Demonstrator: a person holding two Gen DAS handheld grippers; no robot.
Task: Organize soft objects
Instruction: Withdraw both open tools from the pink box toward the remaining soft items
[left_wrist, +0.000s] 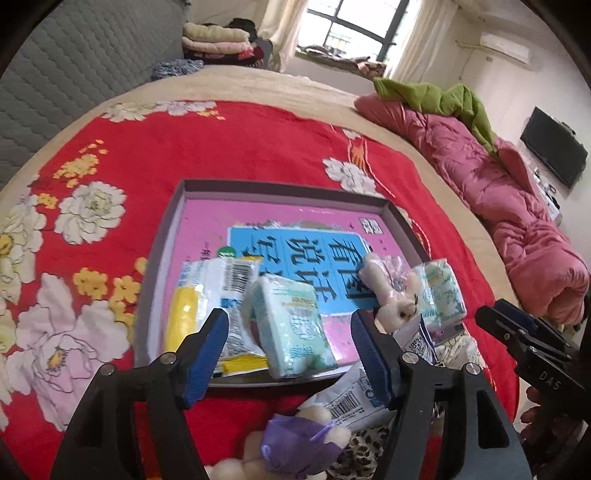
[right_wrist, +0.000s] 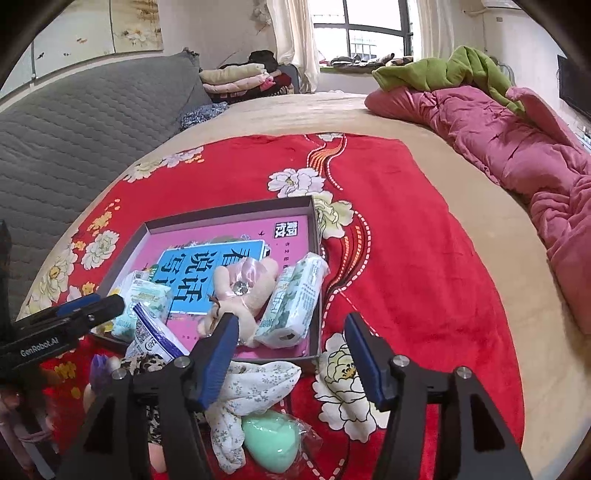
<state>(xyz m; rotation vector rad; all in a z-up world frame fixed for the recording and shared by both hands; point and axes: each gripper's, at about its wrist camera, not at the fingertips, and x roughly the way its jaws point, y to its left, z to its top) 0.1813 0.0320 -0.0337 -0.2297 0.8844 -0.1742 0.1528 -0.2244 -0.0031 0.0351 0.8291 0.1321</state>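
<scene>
A shallow box (left_wrist: 162, 236) (right_wrist: 314, 236) with a pink book on its floor lies on the red floral blanket. It holds a yellow packet (left_wrist: 184, 314), a tissue pack (left_wrist: 291, 328), a pink plush toy (left_wrist: 391, 291) (right_wrist: 243, 291) and another tissue pack (left_wrist: 439, 291) (right_wrist: 295, 302). My left gripper (left_wrist: 290, 354) is open and empty above the box's near edge. My right gripper (right_wrist: 291, 354) is open and empty above the box's near right corner. Outside the box lie a white barcode packet (left_wrist: 354, 398) (right_wrist: 155, 336), a purple mask (left_wrist: 295, 443), a floral cloth (right_wrist: 255, 391) and a green sponge (right_wrist: 271, 443).
A pink quilt (right_wrist: 517, 147) with a green blanket (right_wrist: 454, 66) lies along the bed's right side. A grey padded headboard (right_wrist: 74, 129) is at left. Folded clothes (right_wrist: 236, 77) are stacked at the back. Leopard fabric (left_wrist: 365, 450) lies near me.
</scene>
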